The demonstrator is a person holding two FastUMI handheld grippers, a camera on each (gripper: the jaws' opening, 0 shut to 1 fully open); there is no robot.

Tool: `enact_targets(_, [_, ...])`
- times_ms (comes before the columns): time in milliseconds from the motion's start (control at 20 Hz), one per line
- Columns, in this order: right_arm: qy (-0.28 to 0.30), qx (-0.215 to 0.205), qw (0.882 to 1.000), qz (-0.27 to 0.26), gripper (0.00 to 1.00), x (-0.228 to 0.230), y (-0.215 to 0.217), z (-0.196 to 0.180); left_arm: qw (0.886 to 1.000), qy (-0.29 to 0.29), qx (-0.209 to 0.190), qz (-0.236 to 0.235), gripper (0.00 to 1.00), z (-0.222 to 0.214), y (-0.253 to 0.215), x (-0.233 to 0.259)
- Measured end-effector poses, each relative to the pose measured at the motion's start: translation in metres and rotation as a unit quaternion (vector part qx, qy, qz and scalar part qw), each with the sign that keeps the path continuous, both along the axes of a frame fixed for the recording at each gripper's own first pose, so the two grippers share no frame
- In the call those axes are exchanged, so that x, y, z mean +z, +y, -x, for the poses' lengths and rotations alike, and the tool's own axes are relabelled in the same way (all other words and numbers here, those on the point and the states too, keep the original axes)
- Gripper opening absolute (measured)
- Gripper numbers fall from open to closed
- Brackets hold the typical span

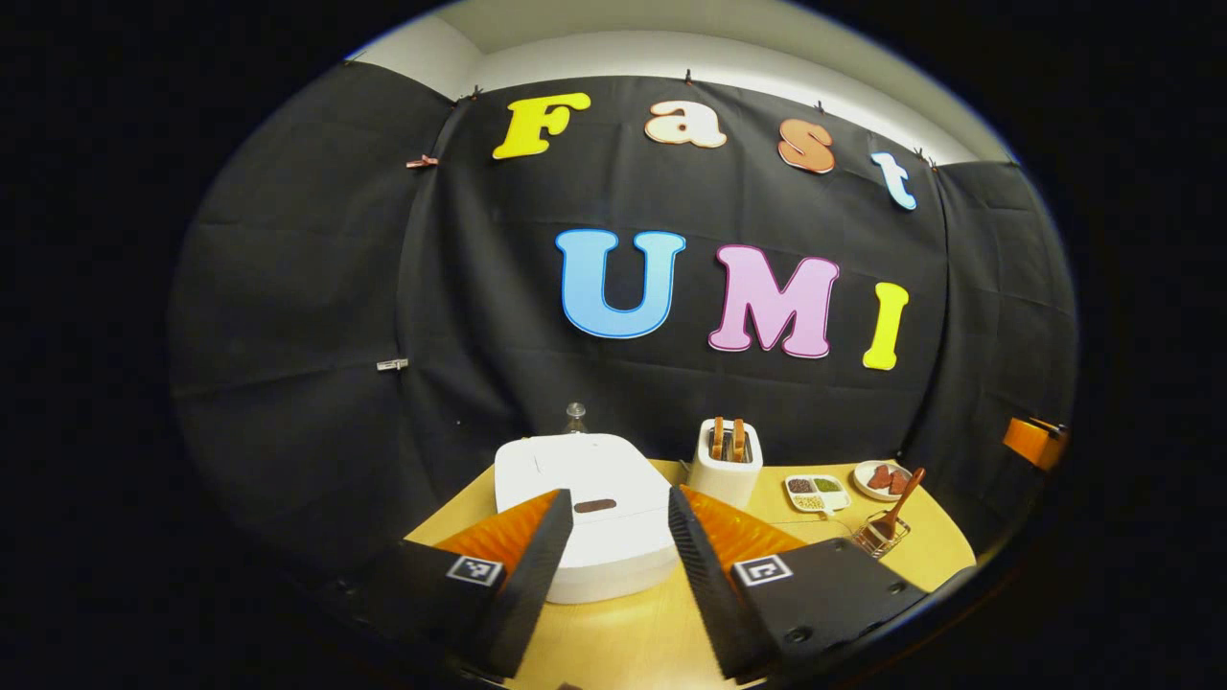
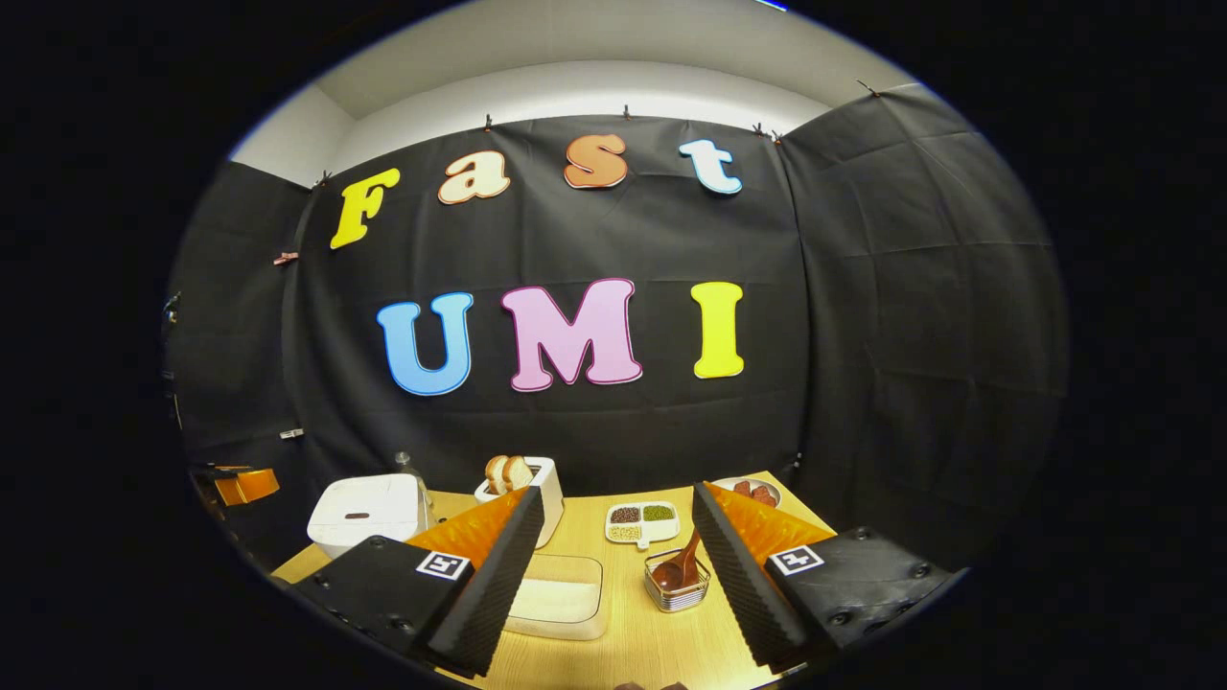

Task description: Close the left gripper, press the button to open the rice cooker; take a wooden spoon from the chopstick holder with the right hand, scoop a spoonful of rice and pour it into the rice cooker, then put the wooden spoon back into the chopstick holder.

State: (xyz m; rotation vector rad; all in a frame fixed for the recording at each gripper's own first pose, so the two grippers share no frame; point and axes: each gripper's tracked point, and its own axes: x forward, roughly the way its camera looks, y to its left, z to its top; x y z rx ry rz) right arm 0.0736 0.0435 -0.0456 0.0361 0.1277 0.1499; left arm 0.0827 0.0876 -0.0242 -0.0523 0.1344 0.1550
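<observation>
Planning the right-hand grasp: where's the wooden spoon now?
The spoon stands in the wire holder on the table, between the right claw's fingers in the right gripper view, just in front of the grain dish.

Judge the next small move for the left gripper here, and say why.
Probably shut the left gripper: its fingers stand wide apart, framing the rice cooker, whose lid is down with the dark button untouched. The wooden spoon sits in the chopstick holder, so pressing comes first.
</observation>
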Motion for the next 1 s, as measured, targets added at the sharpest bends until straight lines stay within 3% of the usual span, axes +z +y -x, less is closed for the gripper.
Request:
enact_targets(300, [0.018, -0.001, 1.000, -0.005, 0.97, -0.016, -0.007, -0.008, 0.998, 0.051, -0.012, 0.029, 0.29, -0.053, 0.016, -0.021])
enact_targets(350, [0.022, -0.005, 1.000, -0.004, 0.97, -0.019, -0.011, -0.010, 0.998, 0.057, -0.011, 0.032, 0.27, -0.062, 0.021, -0.025])
enact_targets(400, [0.026, -0.009, 1.000, -0.004, 0.97, -0.023, -0.014, -0.010, 0.997, 0.064, -0.003, 0.033, 0.17, -0.070, 0.028, -0.029])
enact_targets(500, [0.036, -0.018, 0.999, -0.005, 0.97, -0.031, -0.020, -0.013, 0.996, 0.082, -0.007, 0.041, 0.08, -0.093, 0.032, -0.043])
enact_targets(800, [0.070, -0.043, 0.997, 0.000, 0.98, -0.055, -0.044, -0.017, 0.990, 0.126, -0.026, 0.059, 0.07, -0.147, 0.037, -0.087])
enact_targets(1000, [0.088, -0.054, 0.995, 0.007, 0.98, -0.066, -0.055, -0.016, 0.985, 0.154, -0.016, 0.071, 0.07, -0.166, 0.043, -0.115])
